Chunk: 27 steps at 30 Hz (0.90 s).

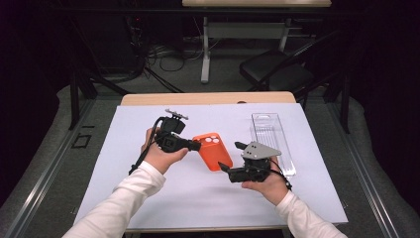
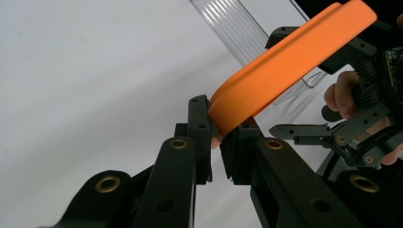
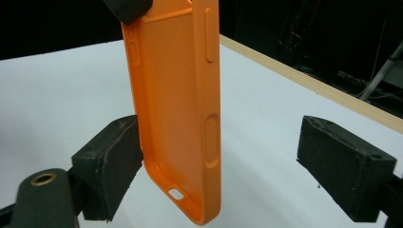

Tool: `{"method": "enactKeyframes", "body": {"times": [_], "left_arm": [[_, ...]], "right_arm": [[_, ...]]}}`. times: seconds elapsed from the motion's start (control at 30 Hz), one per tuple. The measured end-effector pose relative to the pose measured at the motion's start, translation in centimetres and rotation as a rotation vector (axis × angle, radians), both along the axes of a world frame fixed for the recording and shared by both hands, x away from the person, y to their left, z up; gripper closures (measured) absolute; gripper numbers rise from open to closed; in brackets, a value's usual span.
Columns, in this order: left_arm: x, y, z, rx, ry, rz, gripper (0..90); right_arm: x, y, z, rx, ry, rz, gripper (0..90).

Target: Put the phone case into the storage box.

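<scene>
An orange phone case [image 1: 213, 151] hangs just above the white table cover, and my left gripper [image 1: 197, 145] is shut on its top edge. In the left gripper view the pads [image 2: 199, 123] pinch the case's rim [image 2: 290, 61]. My right gripper [image 1: 231, 156] stands open at the case's lower right end. In the right gripper view the case [image 3: 176, 95] hangs upright between the jaws, close beside the left pad [image 3: 111, 166] and well apart from the right pad [image 3: 344, 171]. The left gripper's jaw tip [image 3: 128, 9] shows at the case's top.
A clear plastic tray [image 1: 272, 141] lies on the white cover [image 1: 148, 198] to the right, just behind my right hand. The wooden table edge [image 1: 208, 98] runs along the back. A dark chair [image 1: 277, 72] and cables sit on the floor beyond.
</scene>
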<state>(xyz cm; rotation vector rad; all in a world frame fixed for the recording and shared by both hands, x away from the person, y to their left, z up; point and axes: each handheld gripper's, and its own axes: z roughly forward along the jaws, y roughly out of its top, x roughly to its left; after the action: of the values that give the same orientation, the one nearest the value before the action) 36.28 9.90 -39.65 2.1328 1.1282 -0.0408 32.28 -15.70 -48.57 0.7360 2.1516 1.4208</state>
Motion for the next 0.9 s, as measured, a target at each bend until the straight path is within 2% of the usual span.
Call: {"method": "enactKeyframes", "body": {"times": [0.13,0.23,0.43,0.63,0.9], "left_arm": [[0.0,-0.4,0.2,0.039,-0.012,0.009,82.7],[0.0,-0.7,0.3,0.042,-0.008,0.008,82.6],[0.2,-1.2,0.4,0.063,-0.004,0.005,82.7],[0.5,-1.6,0.4,0.094,0.002,0.013,82.6],[1.0,-1.8,0.3,0.136,0.002,0.028,82.6]], "right_arm": [[0.1,0.0,0.3,-0.022,-0.007,-0.009,15.0],[0.2,-0.1,0.6,-0.024,0.005,0.001,17.5],[0.1,0.0,1.1,-0.038,-0.009,0.014,23.9],[0.3,-0.2,2.0,-0.065,-0.033,-0.013,26.1],[0.7,-0.2,2.7,-0.111,-0.019,-0.033,28.3]]}}
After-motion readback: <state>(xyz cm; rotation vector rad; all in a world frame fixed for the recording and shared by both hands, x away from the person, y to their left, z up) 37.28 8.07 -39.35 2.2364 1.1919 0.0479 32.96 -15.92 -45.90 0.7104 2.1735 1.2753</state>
